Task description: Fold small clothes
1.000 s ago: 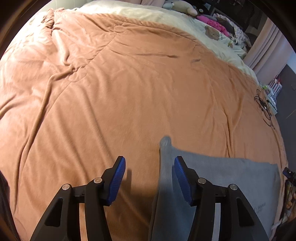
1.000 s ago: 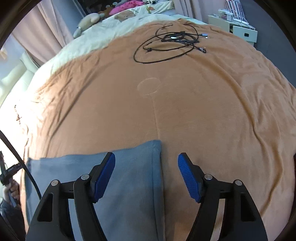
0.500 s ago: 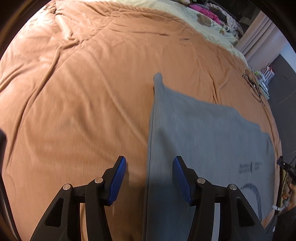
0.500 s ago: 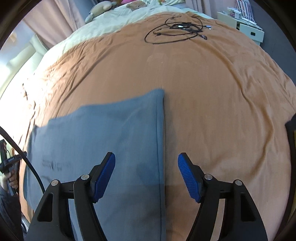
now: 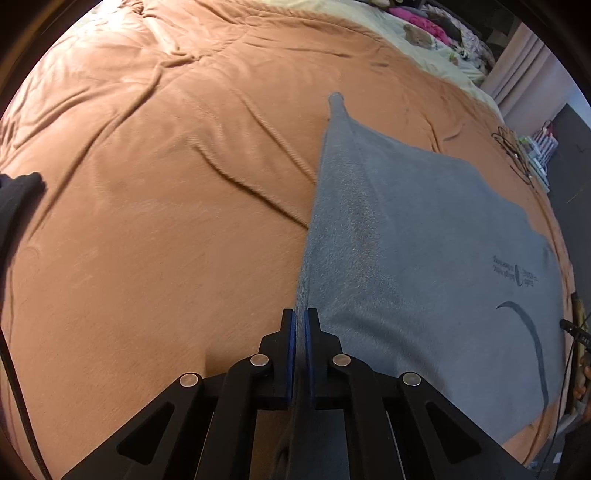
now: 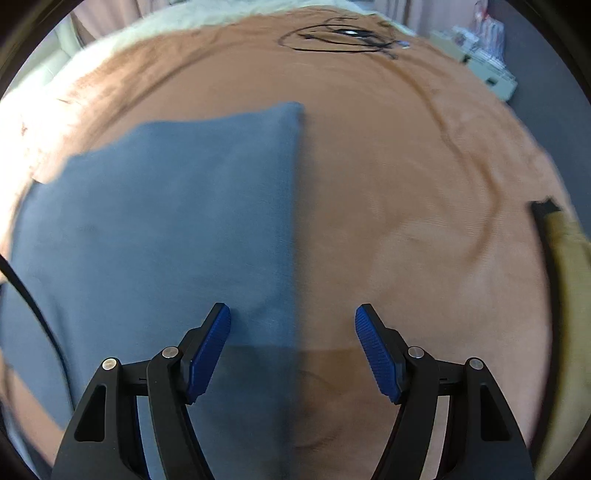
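- Your left gripper pinches the left edge of the grey garment.
- Your right gripper stands spread, astride the garment's right edge, gripping nothing.
- The garment lies flat on the orange blanket; I judge 1 edge is secured, the fold itself not begun.

the folded garment lay flat on the blanket, with a tangle of cables well beyond it.
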